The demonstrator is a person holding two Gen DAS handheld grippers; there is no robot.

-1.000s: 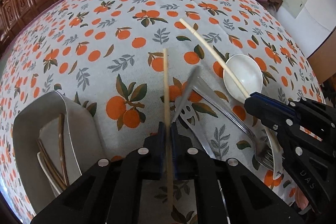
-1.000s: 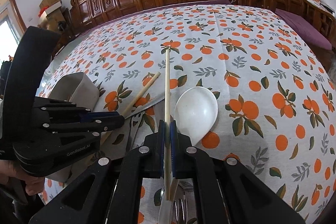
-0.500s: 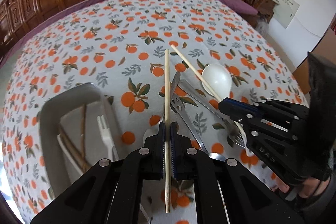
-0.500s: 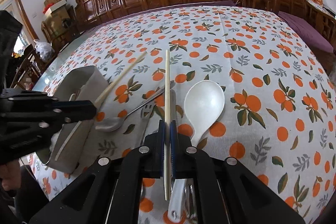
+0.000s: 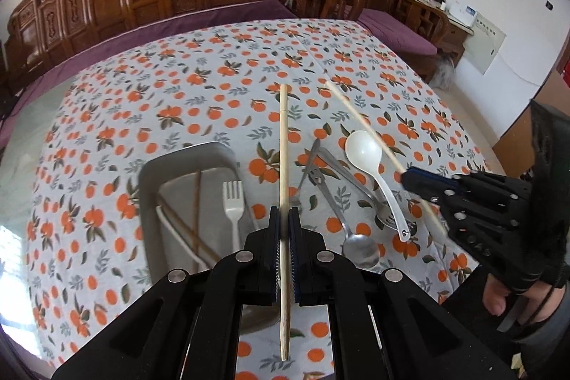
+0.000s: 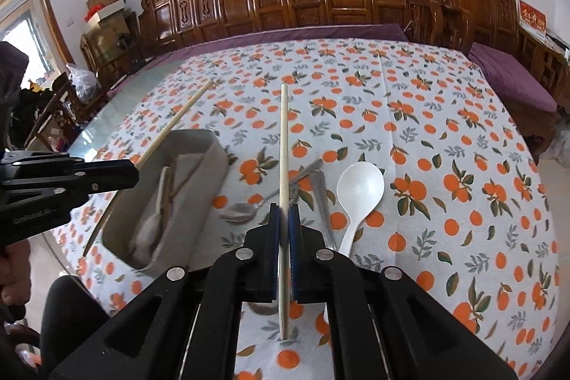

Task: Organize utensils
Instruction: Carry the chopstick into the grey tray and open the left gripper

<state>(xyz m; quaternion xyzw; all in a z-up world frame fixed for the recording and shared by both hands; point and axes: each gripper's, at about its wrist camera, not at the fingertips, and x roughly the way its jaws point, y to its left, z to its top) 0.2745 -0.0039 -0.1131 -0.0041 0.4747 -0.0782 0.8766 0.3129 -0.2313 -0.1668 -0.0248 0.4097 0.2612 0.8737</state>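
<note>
My left gripper (image 5: 284,227) is clenched on one chopstick (image 5: 283,166), whose long axis runs straight ahead along the fingers. My right gripper (image 6: 284,223) is clenched on a second chopstick (image 6: 283,145), held the same way. The tray (image 5: 149,173) lies below and just left of my left gripper, which I judge the nearer, and well left of my right. The white spoon (image 6: 359,187), fork and metal spoon lie on the tablecloth (image 6: 445,166), ahead of and below the right gripper.

The left tool (image 6: 117,171) bears faint lettering, perhaps "GenRobot.AI"; the right tool (image 5: 420,178) shows "DAS".
</note>
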